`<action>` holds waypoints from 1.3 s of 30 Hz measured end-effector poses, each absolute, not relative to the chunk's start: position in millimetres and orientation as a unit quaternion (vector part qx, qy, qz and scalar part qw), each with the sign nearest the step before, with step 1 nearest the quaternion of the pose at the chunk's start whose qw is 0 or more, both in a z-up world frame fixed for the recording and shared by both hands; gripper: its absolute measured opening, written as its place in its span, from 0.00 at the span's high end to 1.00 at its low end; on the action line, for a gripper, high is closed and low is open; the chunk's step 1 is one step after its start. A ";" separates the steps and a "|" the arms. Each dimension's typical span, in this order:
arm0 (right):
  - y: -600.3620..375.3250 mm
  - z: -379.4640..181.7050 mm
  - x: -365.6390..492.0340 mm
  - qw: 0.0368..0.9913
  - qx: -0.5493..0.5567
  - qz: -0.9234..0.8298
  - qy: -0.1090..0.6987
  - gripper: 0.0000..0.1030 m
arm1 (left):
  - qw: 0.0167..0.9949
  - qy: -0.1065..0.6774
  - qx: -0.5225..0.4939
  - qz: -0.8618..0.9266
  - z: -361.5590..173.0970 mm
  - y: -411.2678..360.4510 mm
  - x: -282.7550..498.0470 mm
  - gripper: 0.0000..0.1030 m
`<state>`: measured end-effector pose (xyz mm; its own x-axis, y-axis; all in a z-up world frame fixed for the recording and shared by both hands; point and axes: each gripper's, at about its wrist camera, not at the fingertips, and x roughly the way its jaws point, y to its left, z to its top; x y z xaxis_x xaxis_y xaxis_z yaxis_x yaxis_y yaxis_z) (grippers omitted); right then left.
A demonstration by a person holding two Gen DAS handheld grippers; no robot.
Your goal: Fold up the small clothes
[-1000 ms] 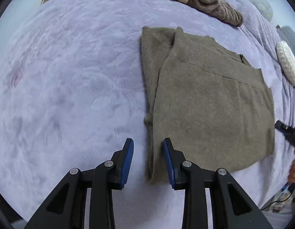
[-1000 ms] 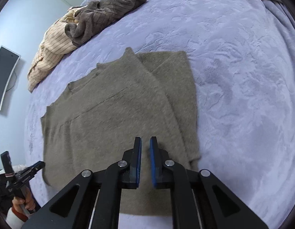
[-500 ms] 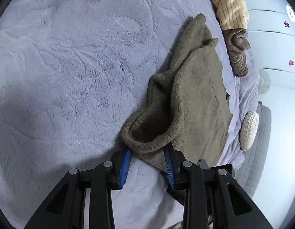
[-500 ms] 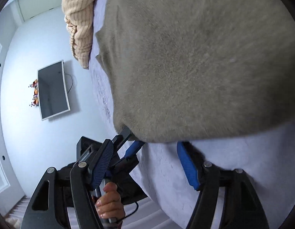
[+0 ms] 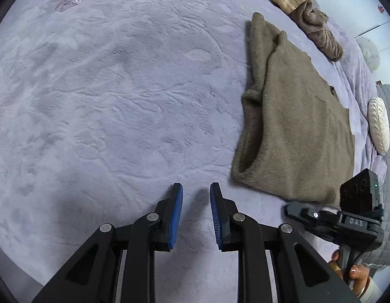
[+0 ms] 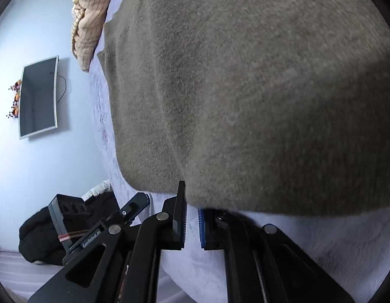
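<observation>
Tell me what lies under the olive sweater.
The lavender blanket shows around the olive sweater and runs beneath it. The right gripper, its jaws just closed on the hem, has one finger under the edge. Anything else beneath is covered.

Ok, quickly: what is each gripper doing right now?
Left gripper: open, empty, jaws have just been closing.
Right gripper: just closed, shut on the sweater hem.

White letters reading "DAS" stand on the black plastic body of the right gripper [image 5: 292, 210]; other lettering is illegible.
</observation>
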<state>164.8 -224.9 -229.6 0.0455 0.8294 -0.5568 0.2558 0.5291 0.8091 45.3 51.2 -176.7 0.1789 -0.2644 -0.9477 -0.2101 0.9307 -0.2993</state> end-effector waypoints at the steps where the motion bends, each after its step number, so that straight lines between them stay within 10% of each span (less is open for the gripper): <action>1: -220.9 -224.4 163.7 0.584 0.404 0.257 0.656 0.90 | 0.751 0.637 -0.174 -0.014 -172.7 53.4 45.8 0.77; 10: -157.6 -152.2 189.1 0.670 0.264 0.333 0.609 0.89 | 0.781 0.608 -0.141 -0.012 -157.5 40.6 65.6 0.76; 23: -109.5 -185.9 162.7 0.643 0.176 0.346 0.661 0.89 | 0.790 0.601 -0.121 0.006 -158.7 32.7 85.1 0.75; 24: -123.2 -178.5 156.1 0.651 0.169 0.338 0.658 0.89 | 0.793 0.598 -0.119 0.003 -157.4 30.1 86.0 0.70; 26: -149.9 -166.7 155.8 0.673 0.168 0.313 0.649 0.89 | 0.796 0.594 -0.114 0.005 -155.5 25.6 87.4 0.06; 32: -276.4 -131.0 163.8 0.755 0.179 0.161 0.610 0.88 | 0.804 0.588 -0.092 0.007 -151.8 6.3 92.7 0.03; 36: -367.3 -118.4 172.2 0.790 0.169 0.046 0.588 0.61 | 0.794 0.602 -0.077 0.037 -157.2 -1.2 102.0 0.03; 39: -417.8 -118.6 175.6 0.800 0.153 -0.020 0.580 0.59 | 0.777 0.621 -0.094 0.038 -169.0 -0.4 110.5 0.03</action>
<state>175.6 -417.8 -118.6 0.3255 0.1454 -0.9343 0.2087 0.9527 0.2209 110.5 -0.4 -169.0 0.2265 -0.0585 -0.9722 -0.1754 0.9794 -0.0998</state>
